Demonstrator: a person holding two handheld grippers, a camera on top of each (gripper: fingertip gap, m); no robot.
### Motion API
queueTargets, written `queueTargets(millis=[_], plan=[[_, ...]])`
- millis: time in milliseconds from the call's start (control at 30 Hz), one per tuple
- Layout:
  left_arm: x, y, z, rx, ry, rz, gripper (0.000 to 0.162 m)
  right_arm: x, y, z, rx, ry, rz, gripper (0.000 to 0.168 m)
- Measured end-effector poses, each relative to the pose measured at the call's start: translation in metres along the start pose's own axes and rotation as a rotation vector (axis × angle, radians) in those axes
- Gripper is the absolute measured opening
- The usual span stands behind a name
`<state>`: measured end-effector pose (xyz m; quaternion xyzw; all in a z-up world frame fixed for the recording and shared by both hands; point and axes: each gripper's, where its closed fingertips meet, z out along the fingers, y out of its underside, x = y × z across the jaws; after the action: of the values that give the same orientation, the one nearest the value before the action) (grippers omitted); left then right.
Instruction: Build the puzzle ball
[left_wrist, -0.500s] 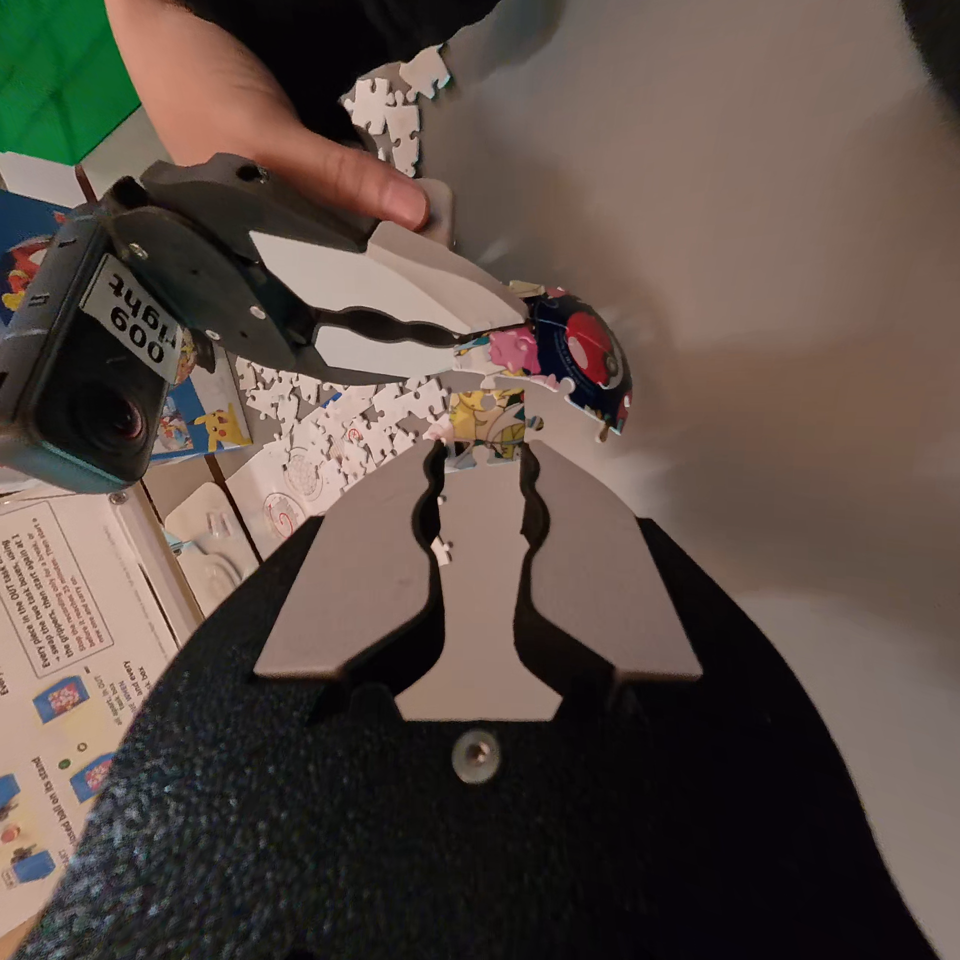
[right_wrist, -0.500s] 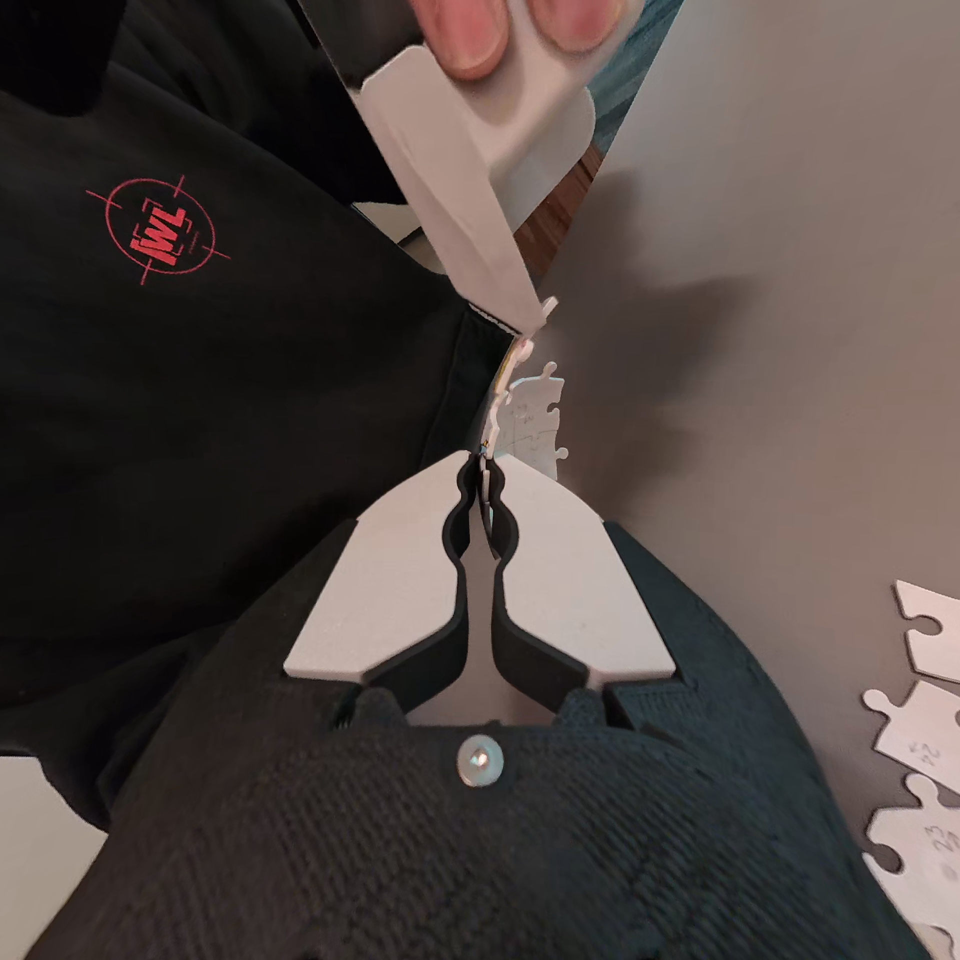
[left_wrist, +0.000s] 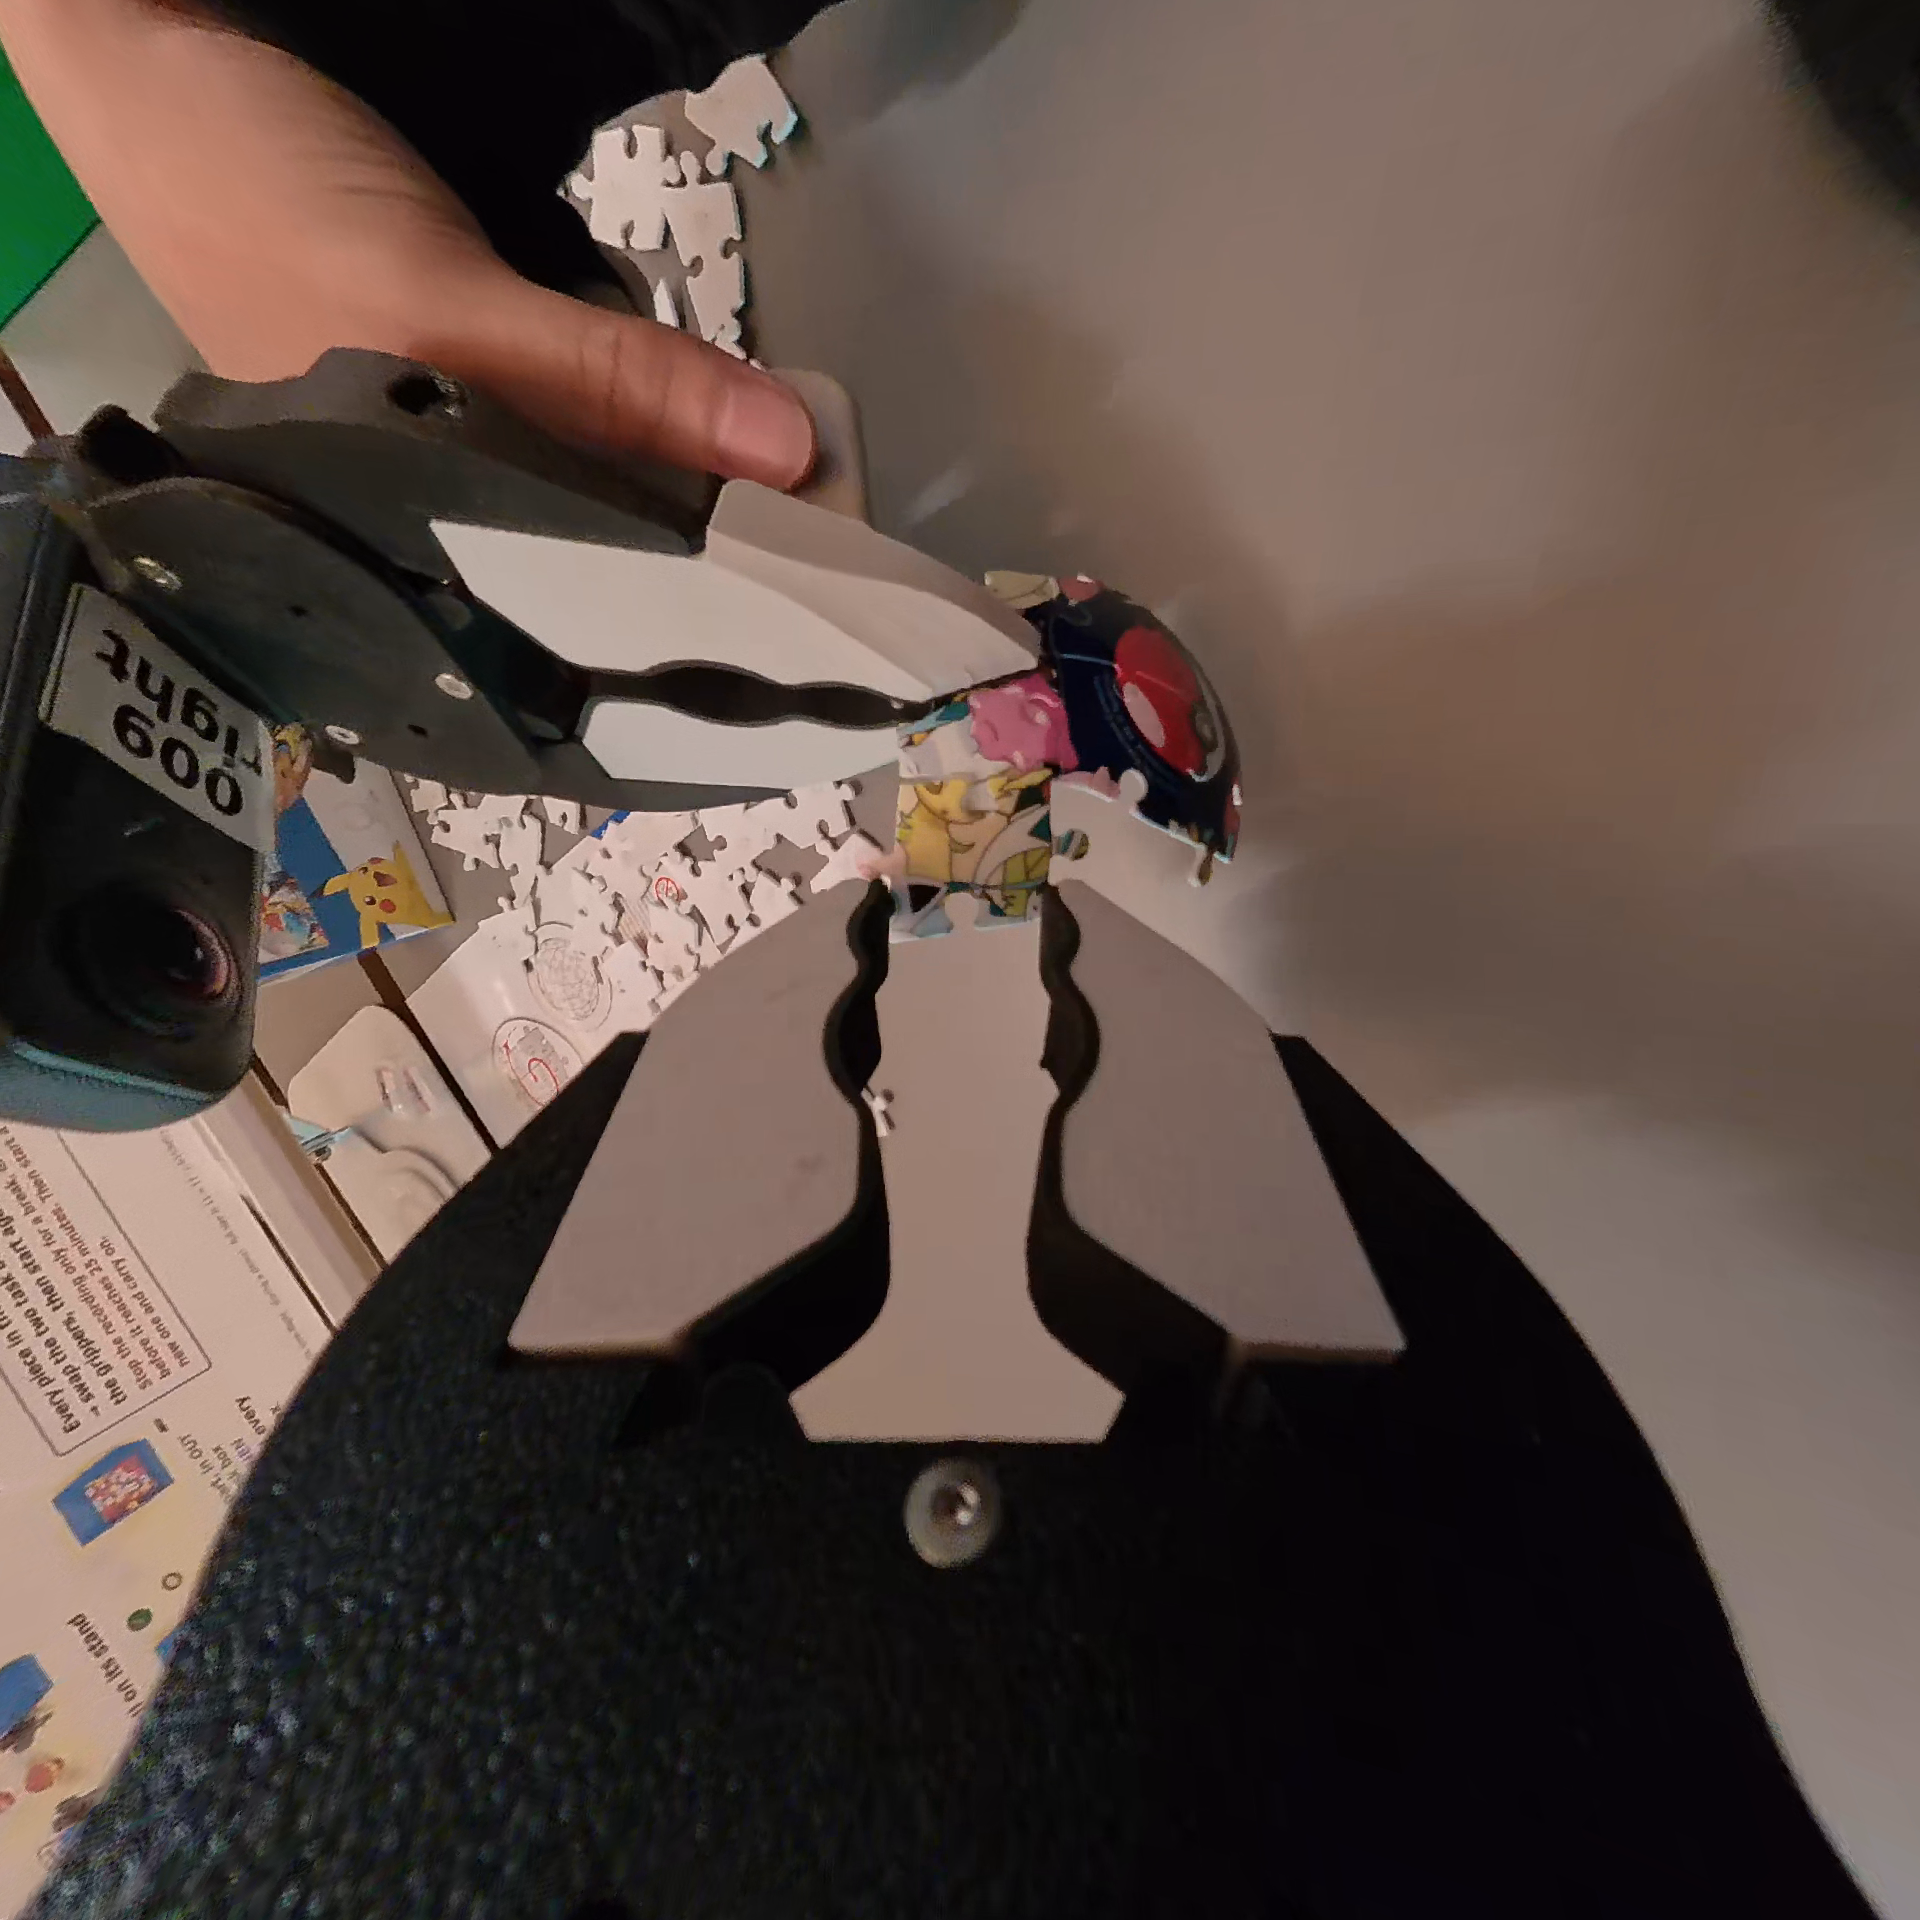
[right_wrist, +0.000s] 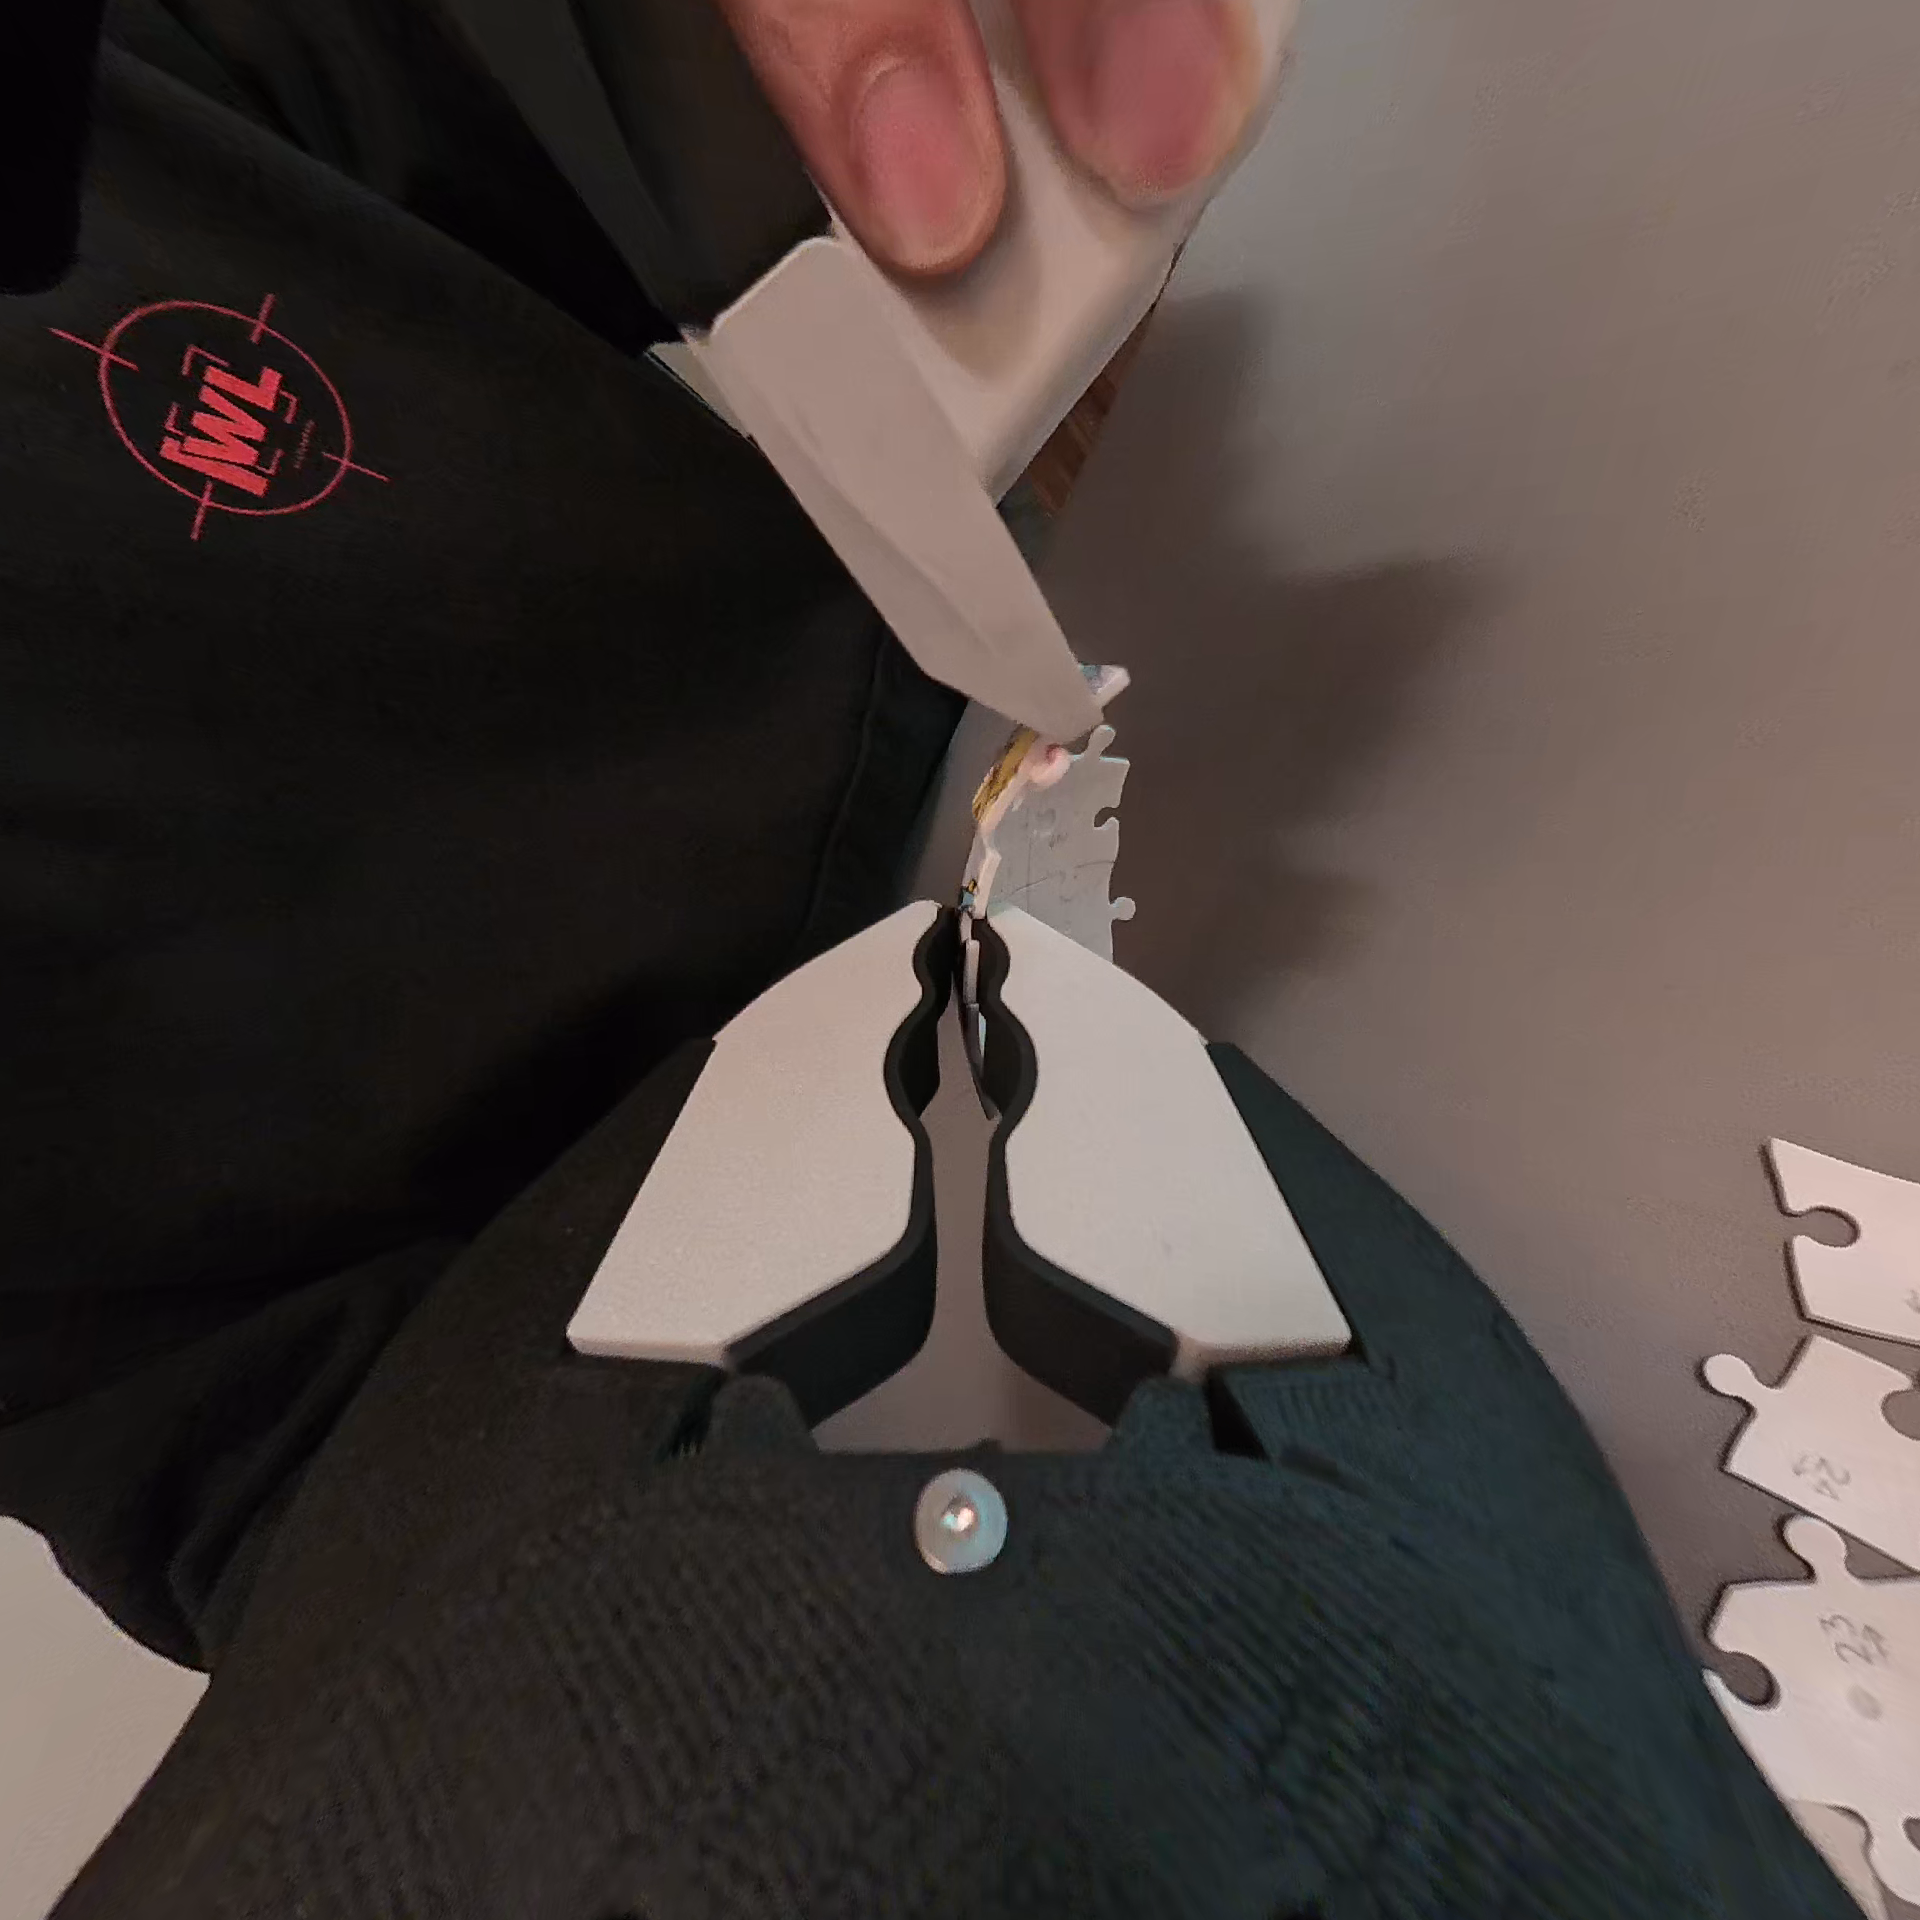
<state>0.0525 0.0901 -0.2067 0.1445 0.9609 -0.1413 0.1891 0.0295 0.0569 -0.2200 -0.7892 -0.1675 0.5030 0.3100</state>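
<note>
The part-built puzzle ball section (left_wrist: 1039, 769) is a curved patch of joined pieces, colourful on the outside and white on the inside (right_wrist: 1060, 842). It is held in the air over the grey table (left_wrist: 1455, 416). My right gripper (right_wrist: 966, 920) is shut on its lower edge, and comes in from the left in the left wrist view (left_wrist: 904, 717). My left gripper (left_wrist: 964, 894) has its fingertips on either side of the section's near edge, holding it across its width. In the right wrist view it (right_wrist: 1070, 707) reaches down onto the section's upper edge.
Loose white puzzle pieces lie on the table at the far side (left_wrist: 665, 197), under the right gripper (left_wrist: 623, 862), and at the right edge (right_wrist: 1839, 1455). A blue puzzle box (left_wrist: 343, 883) and a printed sheet (left_wrist: 104, 1299) lie at the left. The person's black shirt (right_wrist: 416, 727) is close behind. The left gripper's tips are roughly 4 cm from the right gripper's.
In the right wrist view the left gripper's tip has come down a little onto the section's upper edge. Both grips are otherwise unchanged.
</note>
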Motion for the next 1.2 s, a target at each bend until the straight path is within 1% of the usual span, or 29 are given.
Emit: queueTargets(millis=[800, 1200], plan=[[0.0017, 0.0034, 0.0062, -0.083, 0.05, 0.049, 0.027, 0.003, 0.0013, 0.0015, -0.013, 0.01, 0.018, 0.003], [0.0011, 0.005, 0.0068, -0.117, 0.042, 0.052, 0.027, 0.005, 0.0014, 0.001, -0.014, 0.022, 0.019, 0.003]])
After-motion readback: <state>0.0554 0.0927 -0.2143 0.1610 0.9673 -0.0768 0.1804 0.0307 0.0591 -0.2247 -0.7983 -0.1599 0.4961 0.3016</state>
